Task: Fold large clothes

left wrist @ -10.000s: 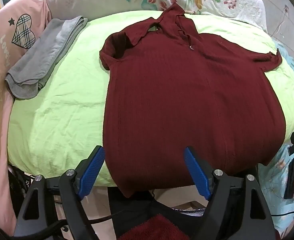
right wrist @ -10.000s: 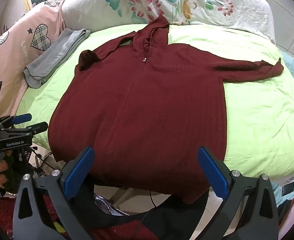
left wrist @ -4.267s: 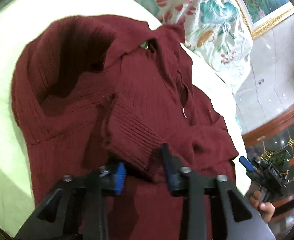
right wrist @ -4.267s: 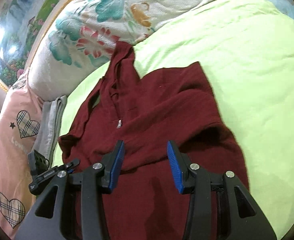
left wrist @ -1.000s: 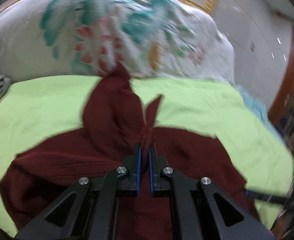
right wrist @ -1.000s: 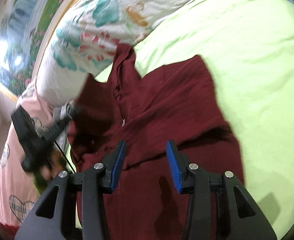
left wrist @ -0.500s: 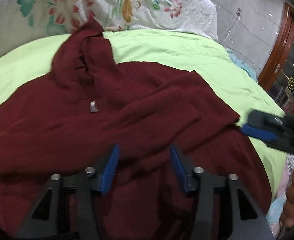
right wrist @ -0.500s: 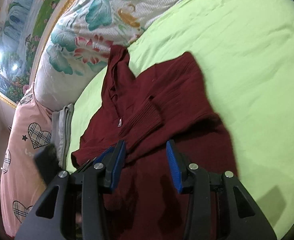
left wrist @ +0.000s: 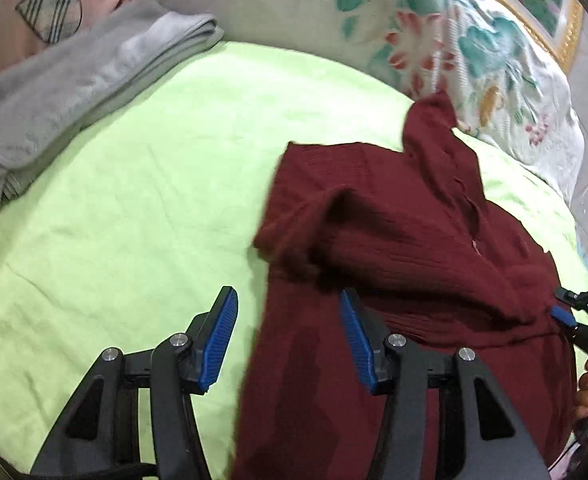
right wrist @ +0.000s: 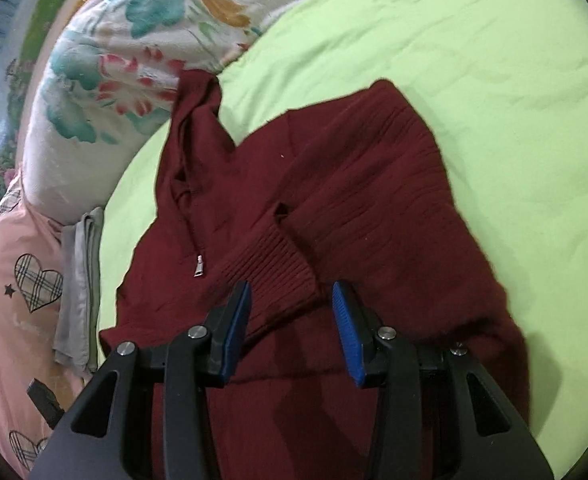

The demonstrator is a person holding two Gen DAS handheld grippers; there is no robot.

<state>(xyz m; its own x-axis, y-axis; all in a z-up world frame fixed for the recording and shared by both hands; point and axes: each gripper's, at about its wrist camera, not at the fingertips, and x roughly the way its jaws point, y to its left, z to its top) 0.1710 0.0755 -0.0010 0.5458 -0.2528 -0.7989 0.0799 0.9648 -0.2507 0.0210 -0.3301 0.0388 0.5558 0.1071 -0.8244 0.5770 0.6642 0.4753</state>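
Note:
A dark red knit hoodie lies on the lime green sheet, both sleeves folded in across its chest. My left gripper is open and empty, hovering over the hoodie's left side edge. My right gripper is open, its blue pads either side of the ribbed sleeve cuff without closing on it. The hoodie fills the right wrist view, hood pointing at the pillows, zipper pull showing. The right gripper also shows at the right edge of the left wrist view.
A folded grey towel lies on the sheet's far left, also in the right wrist view. A floral quilt and pink heart-print pillow line the head of the bed. Bare green sheet lies right of the hoodie.
My left gripper let go of the sleeve it carried across, opened and swung left to the hoodie's left edge. My right gripper stayed open over the cuff.

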